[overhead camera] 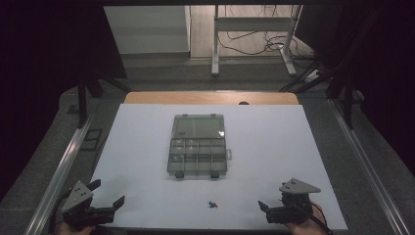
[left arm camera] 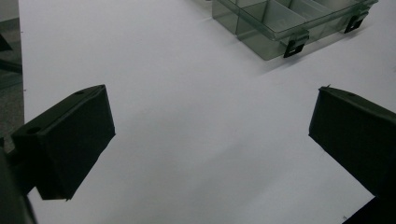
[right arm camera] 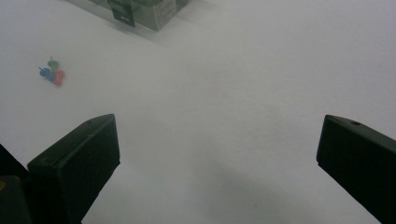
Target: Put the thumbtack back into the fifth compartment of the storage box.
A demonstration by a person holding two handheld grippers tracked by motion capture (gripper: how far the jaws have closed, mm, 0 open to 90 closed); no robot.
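A clear plastic compartment box (overhead camera: 198,146) lies in the middle of the white sheet (overhead camera: 274,142), with two black latches on its near edge. I cannot tell whether its lid is up or down. Three small push pins (overhead camera: 212,204), green, blue and red, lie in a cluster near the front edge. My left gripper (overhead camera: 107,192) rests open at the front left corner, its jaws wide apart over bare sheet (left arm camera: 212,116). My right gripper (overhead camera: 272,196) rests open at the front right, also holding nothing (right arm camera: 219,135). The pins (right arm camera: 51,72) lie to its left, the box corner (right arm camera: 140,9) farther off.
Metal rails (overhead camera: 58,171) run along both sides of the table. A wooden strip (overhead camera: 210,98) shows past the sheet's far edge. Beyond it stand white frame legs (overhead camera: 215,49) and loose cables on the floor. The box (left arm camera: 289,23) lies ahead and to the right of the left gripper.
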